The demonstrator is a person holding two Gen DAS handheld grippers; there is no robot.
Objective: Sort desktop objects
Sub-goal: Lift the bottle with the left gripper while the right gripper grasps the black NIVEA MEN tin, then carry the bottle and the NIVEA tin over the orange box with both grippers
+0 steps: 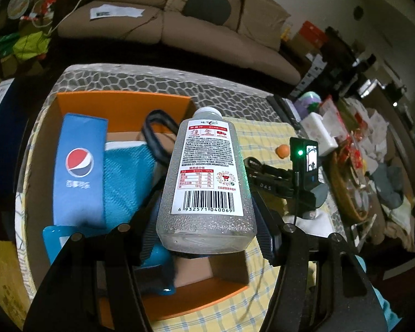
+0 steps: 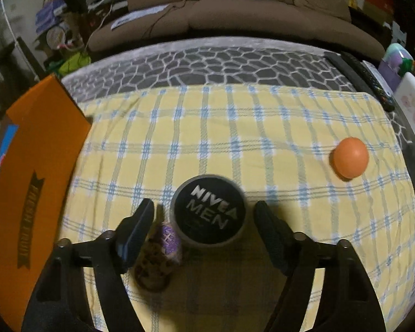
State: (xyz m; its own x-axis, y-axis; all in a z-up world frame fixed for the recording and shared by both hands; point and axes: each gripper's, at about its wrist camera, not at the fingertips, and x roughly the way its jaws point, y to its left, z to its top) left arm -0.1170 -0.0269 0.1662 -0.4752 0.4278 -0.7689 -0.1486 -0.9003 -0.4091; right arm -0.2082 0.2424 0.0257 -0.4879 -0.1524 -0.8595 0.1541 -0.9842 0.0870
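My left gripper is shut on a clear plastic bottle with a white barcode label and a white cap. It holds the bottle tilted over an open orange cardboard box. Inside the box lie a blue Pepsi carton, a blue towel and a black looped cable. My right gripper is open over the yellow checked cloth. A round black Nivea Men tin sits between its fingers with a gap on each side. A small snack packet lies by the left finger.
An orange ball rests on the cloth to the right. The orange box's outer wall stands at the left. A remote control and clutter line the table's right side. A brown sofa is behind.
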